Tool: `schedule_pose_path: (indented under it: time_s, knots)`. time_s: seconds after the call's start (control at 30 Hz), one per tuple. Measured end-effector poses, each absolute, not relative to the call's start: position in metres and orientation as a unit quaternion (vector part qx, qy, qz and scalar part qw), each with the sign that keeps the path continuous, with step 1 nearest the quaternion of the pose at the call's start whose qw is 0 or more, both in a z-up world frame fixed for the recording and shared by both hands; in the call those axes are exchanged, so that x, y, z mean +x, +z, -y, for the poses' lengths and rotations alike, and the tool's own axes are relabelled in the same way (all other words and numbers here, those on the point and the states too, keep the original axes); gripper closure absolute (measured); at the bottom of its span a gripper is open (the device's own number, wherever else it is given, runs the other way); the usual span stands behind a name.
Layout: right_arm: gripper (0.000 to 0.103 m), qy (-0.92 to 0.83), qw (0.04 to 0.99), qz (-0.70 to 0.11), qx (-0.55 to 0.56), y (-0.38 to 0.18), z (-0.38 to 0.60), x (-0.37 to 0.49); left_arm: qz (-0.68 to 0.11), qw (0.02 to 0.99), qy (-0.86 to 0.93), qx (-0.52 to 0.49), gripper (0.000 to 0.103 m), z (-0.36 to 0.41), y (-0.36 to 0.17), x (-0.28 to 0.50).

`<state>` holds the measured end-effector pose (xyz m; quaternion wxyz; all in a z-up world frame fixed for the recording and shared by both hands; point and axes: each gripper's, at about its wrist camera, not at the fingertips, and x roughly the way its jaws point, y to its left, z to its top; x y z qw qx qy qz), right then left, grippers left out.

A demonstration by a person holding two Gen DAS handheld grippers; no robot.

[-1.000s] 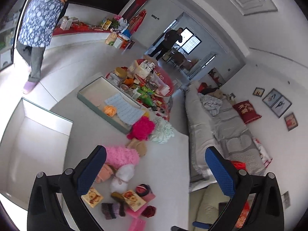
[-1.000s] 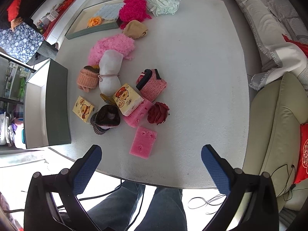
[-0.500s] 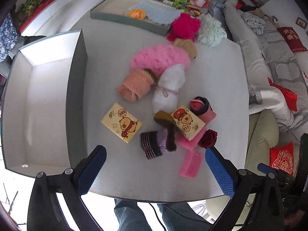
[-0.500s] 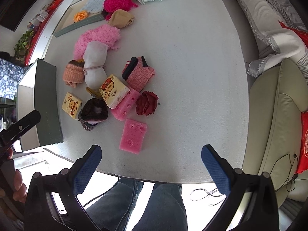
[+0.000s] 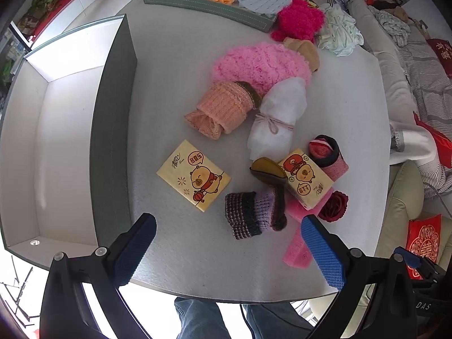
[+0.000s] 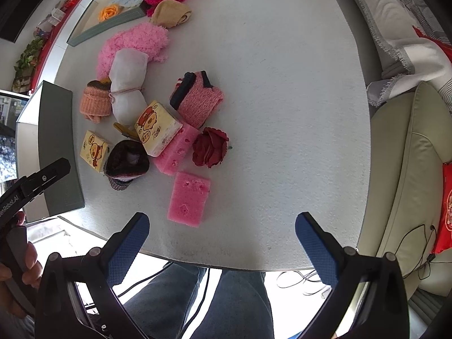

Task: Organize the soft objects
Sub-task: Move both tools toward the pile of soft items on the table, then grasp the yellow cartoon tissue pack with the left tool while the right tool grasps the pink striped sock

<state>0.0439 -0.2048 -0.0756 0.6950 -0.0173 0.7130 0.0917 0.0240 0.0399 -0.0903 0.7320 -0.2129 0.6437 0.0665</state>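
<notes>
Soft objects (image 5: 254,118) lie beyond both parted claws (image 5: 228,243).

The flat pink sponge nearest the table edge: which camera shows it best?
The right wrist view: the pink sponge lies whole and unobstructed on the table. In the left wrist view, the left gripper's right finger covers part of it.

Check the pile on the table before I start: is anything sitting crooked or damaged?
Two things. The yellow cartoon-print tissue pack sits tilted, propped on a pink sponge block instead of lying flat. The nearer pink sponge has small pits gouged in its top face. Nothing looks spilled. Both sets of jaws are open and empty.
</notes>
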Motion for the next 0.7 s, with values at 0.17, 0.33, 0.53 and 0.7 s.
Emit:
schedule_pose_path:
  time_s: [0.17, 0.33, 0.53, 0.7]
  knots:
    - [0.0, 0.091, 0.685, -0.722, -0.028, -0.083, 0.202, 0.046, -0.653, 0.724, 0.072, -0.211, 0.0, -0.043, -0.109, 0.033]
    - [0.0, 0.087, 0.682, -0.725, -0.037, -0.087, 0.203, 0.049, -0.665, 0.716, 0.075, -0.197, 0.0, -0.046, -0.126, 0.034]
    - [0.0, 0.084, 0.677, -0.73, -0.044, -0.092, 0.202, 0.053, -0.67, 0.721, 0.093, -0.151, 0.0, -0.055, -0.134, 0.024]
    - [0.0, 0.091, 0.676, -0.73, -0.046, -0.095, 0.196, 0.057, -0.667, 0.725, 0.104, -0.138, 0.0, -0.071, -0.132, 0.014]
